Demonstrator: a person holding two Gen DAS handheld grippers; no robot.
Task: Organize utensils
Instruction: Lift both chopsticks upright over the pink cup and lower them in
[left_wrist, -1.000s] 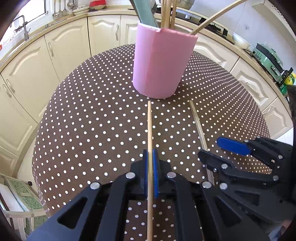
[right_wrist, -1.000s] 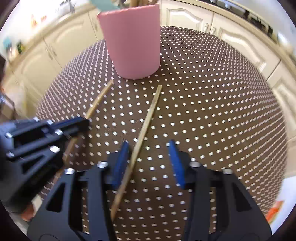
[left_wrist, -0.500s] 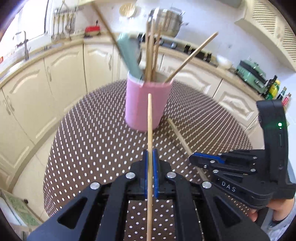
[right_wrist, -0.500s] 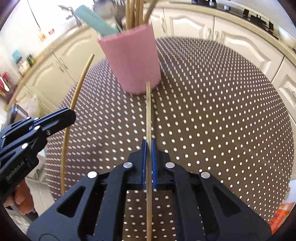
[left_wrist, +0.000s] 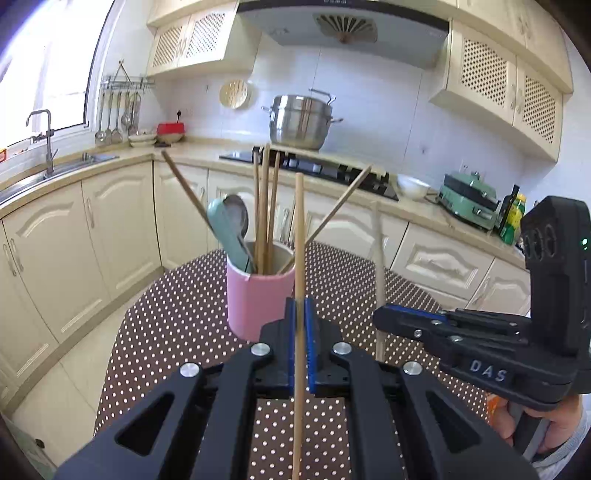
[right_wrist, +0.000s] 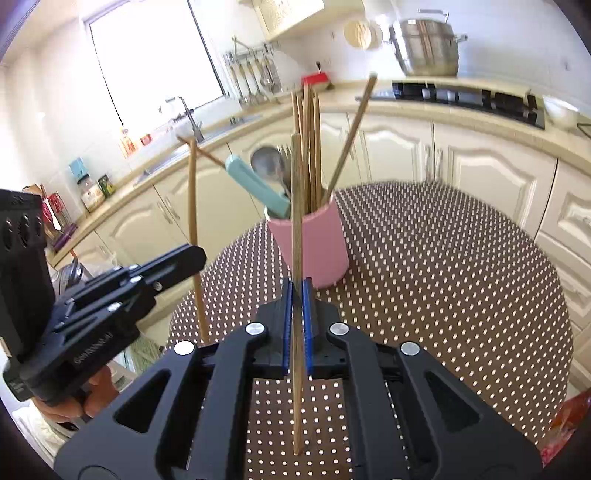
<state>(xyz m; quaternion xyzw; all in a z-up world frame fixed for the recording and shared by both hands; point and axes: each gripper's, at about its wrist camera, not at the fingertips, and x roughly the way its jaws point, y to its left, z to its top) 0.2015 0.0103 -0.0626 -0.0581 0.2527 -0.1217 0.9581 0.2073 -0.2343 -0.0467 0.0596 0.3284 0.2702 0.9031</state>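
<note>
A pink utensil cup (left_wrist: 260, 301) (right_wrist: 312, 242) stands on the dotted table, holding several wooden chopsticks, a teal-handled utensil (left_wrist: 227, 236) and a metal spoon. My left gripper (left_wrist: 301, 325) is shut on a wooden chopstick (left_wrist: 300, 240), held upright in the air just in front of the cup. My right gripper (right_wrist: 296, 314) is shut on another wooden chopstick (right_wrist: 296, 206), also upright and near the cup. Each gripper shows in the other's view, the right one (left_wrist: 384, 317) and the left one (right_wrist: 195, 254), side by side.
The round table (right_wrist: 443, 277) has a brown cloth with white dots. Cream kitchen cabinets (left_wrist: 92, 236) and a counter curve behind it, with a sink, a hob and a steel pot (left_wrist: 301, 122). An orange packet (right_wrist: 569, 413) lies at the table's right edge.
Both chopsticks were lifted off the table and tilted upright. The right gripper closed on its chopstick a second ago; both grippers rose and pitched up toward the cup.
</note>
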